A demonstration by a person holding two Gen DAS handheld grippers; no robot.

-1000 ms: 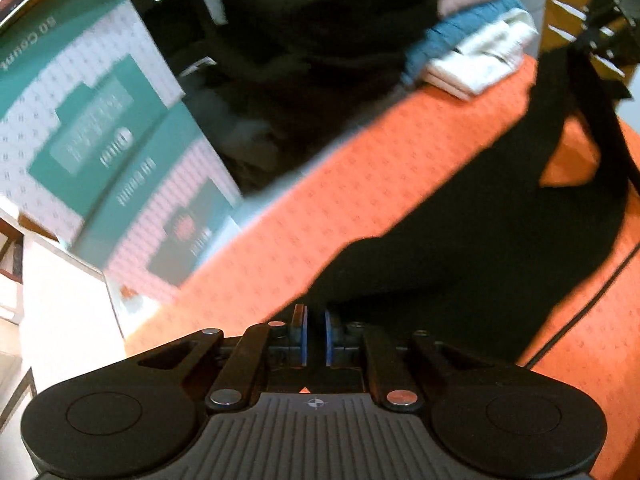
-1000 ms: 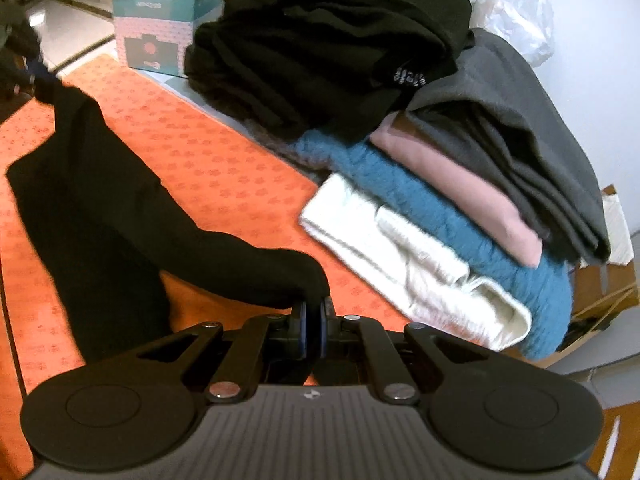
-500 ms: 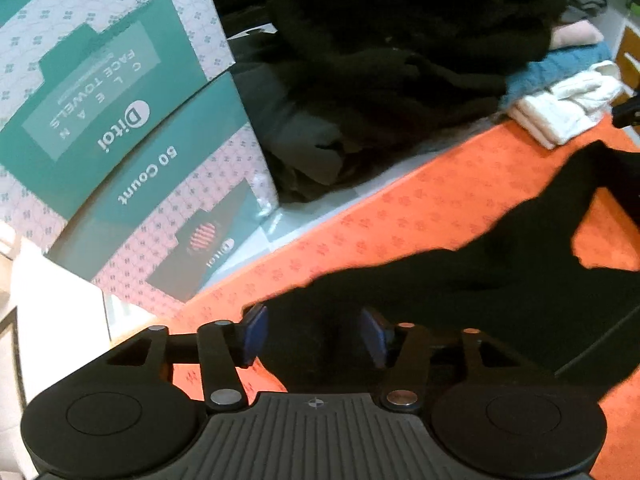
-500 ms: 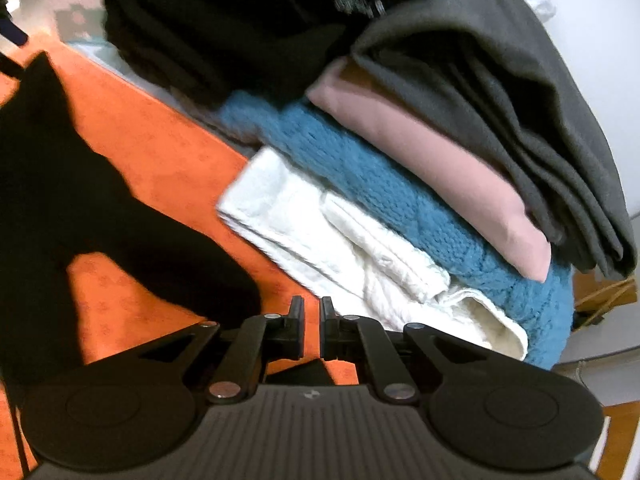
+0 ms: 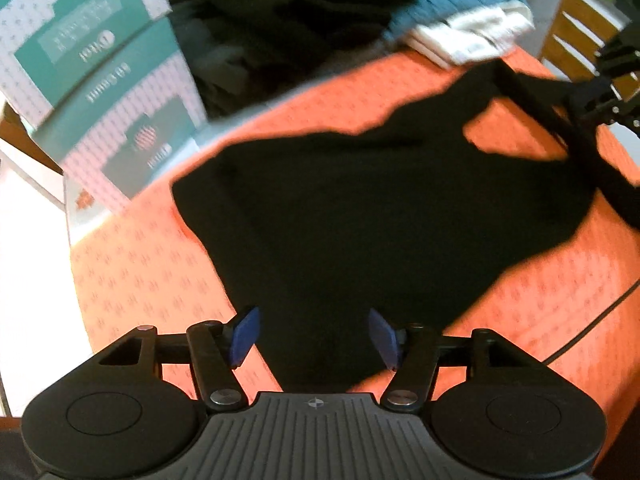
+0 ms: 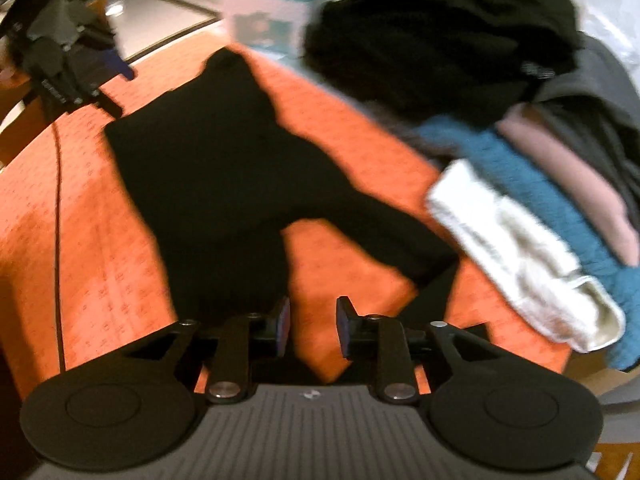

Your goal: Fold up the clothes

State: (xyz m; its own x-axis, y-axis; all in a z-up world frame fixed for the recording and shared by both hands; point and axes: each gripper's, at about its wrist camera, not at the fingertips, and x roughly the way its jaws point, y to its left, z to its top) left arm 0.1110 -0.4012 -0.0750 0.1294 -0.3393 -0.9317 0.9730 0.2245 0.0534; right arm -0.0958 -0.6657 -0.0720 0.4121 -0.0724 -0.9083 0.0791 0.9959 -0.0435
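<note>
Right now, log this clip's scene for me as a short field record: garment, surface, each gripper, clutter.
garment: black garment lying spread on the cloth, released
surface: orange patterned cloth
left gripper: jaws just opened, garment edge between them, pads not pressing
right gripper: jaws just opened, nothing gripped
clutter: stack of folded clothes; teal and white boxes

A storeroom-like workspace: towel cartons (image 5: 100,92) at 10 o'clock, a clothes pile (image 6: 500,120) at 2, orange cloth (image 5: 540,320) covering the table.
</note>
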